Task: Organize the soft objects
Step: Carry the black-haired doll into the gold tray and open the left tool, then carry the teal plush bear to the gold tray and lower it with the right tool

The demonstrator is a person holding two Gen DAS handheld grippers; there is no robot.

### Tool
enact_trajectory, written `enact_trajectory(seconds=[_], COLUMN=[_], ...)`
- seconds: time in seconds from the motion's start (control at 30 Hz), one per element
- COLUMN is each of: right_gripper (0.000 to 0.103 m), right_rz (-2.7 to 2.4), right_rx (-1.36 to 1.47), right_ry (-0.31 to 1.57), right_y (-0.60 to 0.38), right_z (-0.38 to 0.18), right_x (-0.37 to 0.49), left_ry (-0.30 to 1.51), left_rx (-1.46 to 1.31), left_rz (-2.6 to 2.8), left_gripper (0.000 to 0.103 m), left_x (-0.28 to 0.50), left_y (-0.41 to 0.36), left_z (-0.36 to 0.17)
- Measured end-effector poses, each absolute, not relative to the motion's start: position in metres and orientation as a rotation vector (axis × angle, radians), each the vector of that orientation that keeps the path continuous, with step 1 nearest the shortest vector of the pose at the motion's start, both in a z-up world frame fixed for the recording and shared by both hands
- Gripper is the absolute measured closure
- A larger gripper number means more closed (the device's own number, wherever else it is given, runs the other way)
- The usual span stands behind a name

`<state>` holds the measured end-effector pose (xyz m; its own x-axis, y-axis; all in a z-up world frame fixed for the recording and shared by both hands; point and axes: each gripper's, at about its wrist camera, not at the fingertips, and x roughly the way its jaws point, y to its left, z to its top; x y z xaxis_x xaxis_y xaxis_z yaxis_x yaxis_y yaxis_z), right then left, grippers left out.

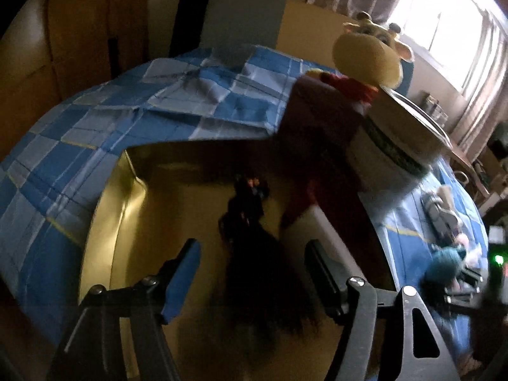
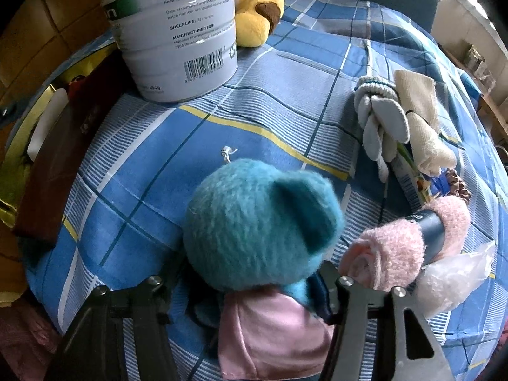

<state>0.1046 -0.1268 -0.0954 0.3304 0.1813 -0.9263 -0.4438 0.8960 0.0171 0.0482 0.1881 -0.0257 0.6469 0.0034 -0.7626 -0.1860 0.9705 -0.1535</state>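
- The left gripper hung over a gold-lined box with its fingers spread apart and nothing between the pads; a dark tufted thing, too blurred to name, lay on the box floor just beyond and between them.
- From how it lay, that dark thing looked already dropped in, the box serving as the bin for the soft things.
- Ahead of the left fingers and to their right, a dark red lid or flap stood propped up, probably to keep the box open; a white tin and a yellow plush toy rose beyond it.
- The right gripper pointed steeply down at a blue plush toy, whose pink satin part sat between the fingers; the pads were hidden beneath the plush, so I could not tell whether they pressed on it.
- This toy rested on the checked cloth covering the bench, most likely the next thing for the box.
- To the right of the right fingers lay a rolled pink fluffy cloth around a dark tube, and farther ahead a grey glove and a beige cloth, grouped together, seemingly awaiting sorting.
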Motion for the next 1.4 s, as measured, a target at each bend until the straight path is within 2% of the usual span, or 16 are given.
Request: enact_trajectory(seconds=[0.17,0.7,1.13,1.4], right_gripper=[0.053,0.054,0.054,0.054], right_rz=[0.37,0.305,0.009,-0.022], right_rx=[-0.227,0.003,-0.025,-0.067], right_ry=[1.167,0.999,0.915,0.782], right_y=[-0.13,-0.161,-0.168,-0.102], right_z=[-0.087,0.037,0.111,0.183], right_x=[0.103,0.123,0.256,0.324], left_ry=[0.862,0.804,0.767,0.761], left_rx=[-0.208,-0.184,-0.152,-0.169], left_rz=[0.089,0.073,0.012,-0.008], left_gripper=[0.034,0.032,0.032,0.032], left_x=[0.031,0.012,0.003,-0.002], left_y=[0.184,0.186,0.185,0.193], left_z=[-0.028,-0.017,-0.009,-0.01])
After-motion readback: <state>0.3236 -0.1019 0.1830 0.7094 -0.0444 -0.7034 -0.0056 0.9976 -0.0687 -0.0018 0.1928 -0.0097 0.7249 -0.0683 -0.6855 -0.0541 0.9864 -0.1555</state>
